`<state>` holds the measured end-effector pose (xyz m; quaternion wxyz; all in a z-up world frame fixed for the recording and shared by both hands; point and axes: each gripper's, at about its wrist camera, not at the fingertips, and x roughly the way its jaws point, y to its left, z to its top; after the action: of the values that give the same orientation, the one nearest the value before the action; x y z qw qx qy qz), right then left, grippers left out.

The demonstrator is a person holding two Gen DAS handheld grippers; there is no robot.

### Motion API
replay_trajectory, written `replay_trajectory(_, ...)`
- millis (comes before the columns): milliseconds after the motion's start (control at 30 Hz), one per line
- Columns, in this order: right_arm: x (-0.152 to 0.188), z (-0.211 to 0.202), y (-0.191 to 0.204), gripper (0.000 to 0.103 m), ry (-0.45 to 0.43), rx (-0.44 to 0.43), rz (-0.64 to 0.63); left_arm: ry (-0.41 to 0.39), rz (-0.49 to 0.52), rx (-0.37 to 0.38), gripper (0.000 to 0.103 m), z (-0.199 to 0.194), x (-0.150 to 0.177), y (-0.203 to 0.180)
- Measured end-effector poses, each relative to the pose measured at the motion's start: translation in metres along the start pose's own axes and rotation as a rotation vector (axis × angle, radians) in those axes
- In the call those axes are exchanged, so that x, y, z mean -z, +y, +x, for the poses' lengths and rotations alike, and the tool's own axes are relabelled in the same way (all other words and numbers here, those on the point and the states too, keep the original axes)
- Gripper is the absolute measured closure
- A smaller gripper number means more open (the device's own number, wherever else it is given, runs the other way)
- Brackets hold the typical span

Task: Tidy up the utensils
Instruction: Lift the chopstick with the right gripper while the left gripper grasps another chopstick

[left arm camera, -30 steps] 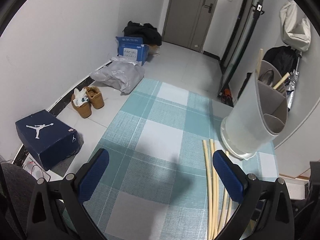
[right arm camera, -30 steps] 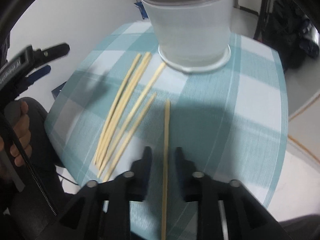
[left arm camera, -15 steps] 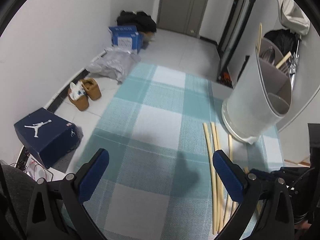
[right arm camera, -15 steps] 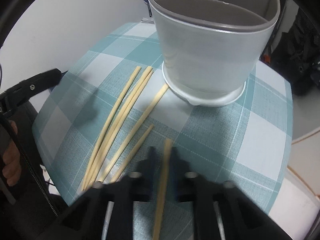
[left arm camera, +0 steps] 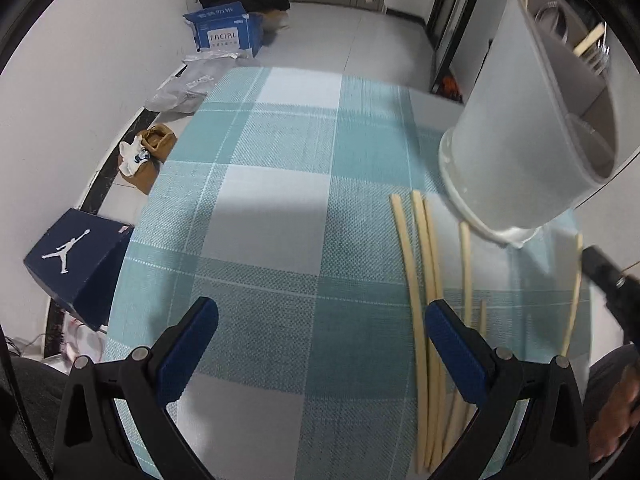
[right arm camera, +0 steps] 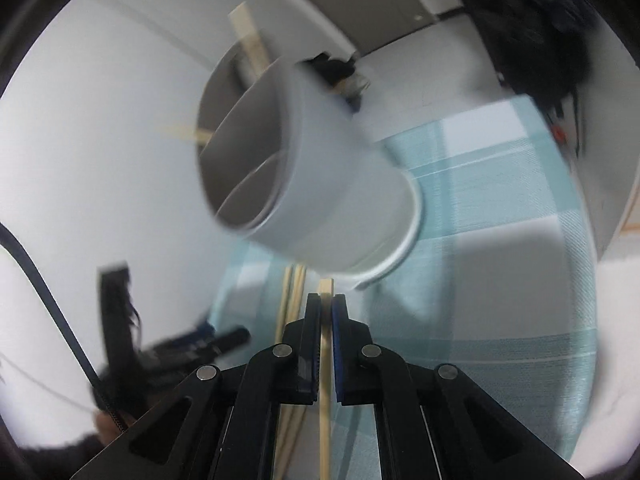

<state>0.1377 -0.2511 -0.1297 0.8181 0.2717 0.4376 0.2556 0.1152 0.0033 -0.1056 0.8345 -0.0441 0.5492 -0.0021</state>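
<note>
Closing down over the last second, my right tool [right arm camera: 326, 312] now pinches one chopstick [right arm camera: 325, 380], lifted off the desk [left arm camera: 280, 208]. My left tool [left arm camera: 320, 344] hangs wide open, gripping nothing, beside the loose chopsticks [left arm camera: 420, 280]. Next I'd keep the pinch firm, tip the stick upright and steer it cleanly into the utensil holder [right arm camera: 320, 184] beyond, clear of its rim.

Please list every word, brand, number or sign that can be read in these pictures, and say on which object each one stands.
"FACIAL": on the front of the blue and white carton on the floor.
Chinese characters on that carton's top flap, and the small line under "FACIAL": too small to read.
White jumping-figure logo, no words: on the lid of the dark blue shoe box.
Right wrist view: blurred, no text to read.
</note>
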Motion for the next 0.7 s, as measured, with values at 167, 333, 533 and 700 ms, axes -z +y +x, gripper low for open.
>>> replay_trajectory(167,-0.014,-0.006,-0.021,0.103,-0.050,-0.058,0.080,0.039,-0.013,0.011,0.001,0.003,0.000,-0.001)
replay_trajectory(333,-0.013,-0.003,-0.014,0.102,-0.020,-0.025,0.028,0.058,-0.006,-0.020,0.001,0.007,-0.001,-0.006)
replay_trajectory(533,-0.011,-0.004,-0.027,0.100,0.008,-0.013,0.024,0.091,0.003,-0.034,0.001,0.014,-0.002,-0.007)
replay_trajectory(700,-0.009,-0.002,-0.028,0.094,0.014,0.004,0.039,0.102,0.047,-0.069,0.001,0.017,-0.009,-0.010)
